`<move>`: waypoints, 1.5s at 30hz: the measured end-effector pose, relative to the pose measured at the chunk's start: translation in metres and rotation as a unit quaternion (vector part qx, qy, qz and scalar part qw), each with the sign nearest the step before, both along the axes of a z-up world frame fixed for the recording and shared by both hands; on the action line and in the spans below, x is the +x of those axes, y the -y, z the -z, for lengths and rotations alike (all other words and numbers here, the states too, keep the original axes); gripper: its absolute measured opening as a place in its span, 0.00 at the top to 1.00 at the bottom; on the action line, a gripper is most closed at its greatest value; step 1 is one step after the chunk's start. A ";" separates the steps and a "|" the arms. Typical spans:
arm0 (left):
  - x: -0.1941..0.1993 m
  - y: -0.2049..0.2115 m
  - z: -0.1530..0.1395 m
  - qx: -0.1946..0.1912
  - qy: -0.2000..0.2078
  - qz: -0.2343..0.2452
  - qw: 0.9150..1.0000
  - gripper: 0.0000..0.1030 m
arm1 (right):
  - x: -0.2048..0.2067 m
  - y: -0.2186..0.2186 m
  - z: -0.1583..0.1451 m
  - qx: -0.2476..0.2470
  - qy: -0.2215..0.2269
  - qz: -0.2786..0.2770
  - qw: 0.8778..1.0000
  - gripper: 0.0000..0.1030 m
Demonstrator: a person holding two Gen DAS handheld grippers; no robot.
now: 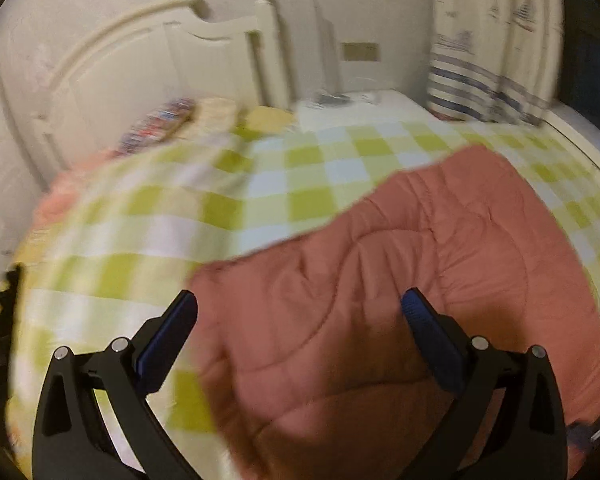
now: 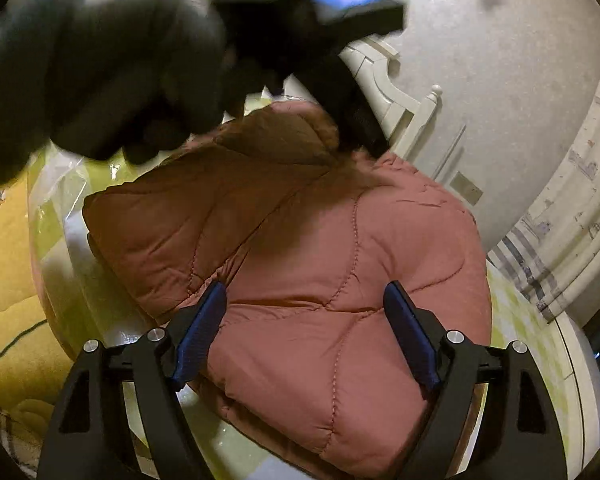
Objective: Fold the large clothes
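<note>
1. At the far left of the right wrist view, a yellow quilt [image 2: 8, 272] with a flower print lies beside the bed, partly under the edge of the green-and-white checked sheet [image 2: 60, 216].
2. A black-gloved hand [image 2: 100, 68] fills the upper left of that view, holding the left gripper [image 2: 320, 12], which is blurred there; its tips reach toward the far edge of the garment.
3. The pink quilted jacket [image 2: 300, 248] lies folded into a thick, rounded bundle on the checked sheet, in the middle of the bed. Its surface is puffy, crossed by curved stitched seams, and a folded-over flap lies on its upper left part, darker in shadow.
4. The right gripper [image 2: 306, 334] stands wide open above the near part of the bundle; its blue pads [image 2: 198, 340] are apart from the cloth and nothing is pinched between them.
5. In the left wrist view, the left gripper [image 1: 300, 340] is likewise spread wide, empty, over the jacket [image 1: 380, 280], whose far edge curves across the checked sheet [image 1: 220, 200].
6. Beyond stands a cream headboard [image 1: 140, 72], and at the right hangs a striped curtain [image 1: 492, 60].
</note>
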State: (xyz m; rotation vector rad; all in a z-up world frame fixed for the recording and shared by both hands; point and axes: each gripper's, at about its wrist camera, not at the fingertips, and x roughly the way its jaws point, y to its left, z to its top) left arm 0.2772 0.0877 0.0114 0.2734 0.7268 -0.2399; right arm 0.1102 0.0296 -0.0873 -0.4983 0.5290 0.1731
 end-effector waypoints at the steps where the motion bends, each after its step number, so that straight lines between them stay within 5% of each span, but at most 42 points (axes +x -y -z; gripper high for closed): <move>1: -0.008 0.003 -0.011 -0.012 0.014 0.005 1.000 0.02 | 0.002 -0.001 0.000 -0.001 0.001 0.000 1.000 0.21; 3: -0.024 0.014 -0.028 -0.022 0.043 0.029 0.998 0.02 | -0.002 -0.001 -0.001 -0.001 0.000 0.000 1.000 0.20; 5: -0.029 0.032 -0.024 0.011 0.065 0.031 0.997 0.02 | -0.005 -0.002 0.001 0.001 0.001 -0.001 1.000 0.20; 8: -0.003 0.042 0.027 0.062 0.025 -0.003 0.998 0.02 | -0.018 0.000 -0.007 0.003 0.002 -0.007 1.000 0.20; 11: 0.009 0.016 0.046 -0.005 0.011 -0.017 1.000 0.02 | -0.024 0.001 -0.013 0.004 -0.003 -0.039 0.999 0.20; 15: -0.004 0.021 0.045 0.021 0.044 -0.016 0.999 0.02 | -0.028 0.027 -0.036 0.079 -0.010 -0.085 0.993 0.22; 20: -0.010 0.008 0.041 -0.021 0.043 -0.016 0.999 0.02 | -0.018 0.100 -0.074 0.192 0.035 -0.027 0.980 0.31; 23: -0.007 0.004 0.042 -0.038 0.035 -0.013 0.999 0.02 | 0.010 0.142 -0.077 0.231 0.022 0.019 0.972 0.43; 30: -0.010 0.007 0.041 -0.026 0.045 -0.015 0.999 0.02 | 0.076 0.189 -0.066 0.295 -0.024 0.100 0.950 0.43; 45: -0.018 0.007 0.040 -0.021 0.059 -0.025 0.998 0.02 | 0.181 0.131 -0.077 0.151 -0.076 0.126 0.978 0.43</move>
